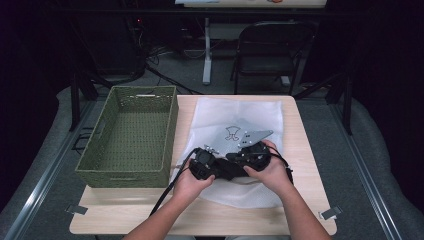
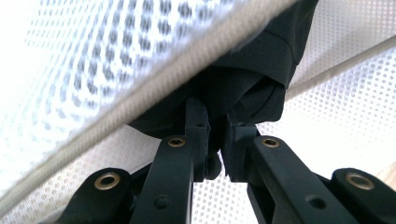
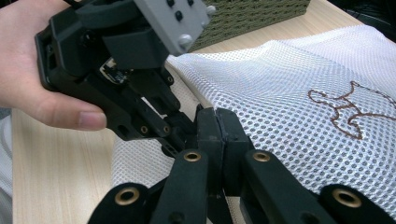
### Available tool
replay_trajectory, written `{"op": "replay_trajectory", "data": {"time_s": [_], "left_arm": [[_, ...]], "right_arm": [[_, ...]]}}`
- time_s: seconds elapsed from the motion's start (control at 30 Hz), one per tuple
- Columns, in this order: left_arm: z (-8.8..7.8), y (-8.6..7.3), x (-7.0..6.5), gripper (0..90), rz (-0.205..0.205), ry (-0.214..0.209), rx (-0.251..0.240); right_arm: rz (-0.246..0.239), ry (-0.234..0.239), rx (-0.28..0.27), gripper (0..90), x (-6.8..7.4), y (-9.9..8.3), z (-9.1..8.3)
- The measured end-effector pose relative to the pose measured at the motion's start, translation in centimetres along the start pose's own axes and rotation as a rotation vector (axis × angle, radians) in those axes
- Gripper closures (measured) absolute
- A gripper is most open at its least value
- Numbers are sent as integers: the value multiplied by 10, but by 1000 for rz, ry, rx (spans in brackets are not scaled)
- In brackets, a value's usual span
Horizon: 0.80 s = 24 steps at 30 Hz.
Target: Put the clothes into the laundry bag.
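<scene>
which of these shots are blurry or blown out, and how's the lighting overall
High view: dim, black surroundings, only the table and white mesh bag lit, fairly sharp. Left gripper view: mesh bag overexposed to near white and soft at upper left, its hem blurred, the dark cloth nearly detail-free. Right gripper view: evenly lit, mesh crisp, the near black jaws slightly soft.

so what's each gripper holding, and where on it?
Left gripper pinches a fold of black fabric beside the white mesh bag. Right gripper is shut at that bag's near edge; an actual pinch cannot be told.
</scene>
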<state>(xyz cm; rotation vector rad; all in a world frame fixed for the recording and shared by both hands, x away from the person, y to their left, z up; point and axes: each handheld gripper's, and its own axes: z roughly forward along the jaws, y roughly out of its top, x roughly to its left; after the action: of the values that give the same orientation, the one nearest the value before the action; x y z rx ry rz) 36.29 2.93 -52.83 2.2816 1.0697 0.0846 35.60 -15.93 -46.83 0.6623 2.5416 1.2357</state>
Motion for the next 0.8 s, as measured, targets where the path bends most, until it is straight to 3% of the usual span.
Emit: {"op": "replay_trajectory", "data": {"time_s": [0.8], "left_arm": [[10,18,1,821,-34,18,-25]], "right_arm": [[-3,6,-3,899,1,1,1]]}}
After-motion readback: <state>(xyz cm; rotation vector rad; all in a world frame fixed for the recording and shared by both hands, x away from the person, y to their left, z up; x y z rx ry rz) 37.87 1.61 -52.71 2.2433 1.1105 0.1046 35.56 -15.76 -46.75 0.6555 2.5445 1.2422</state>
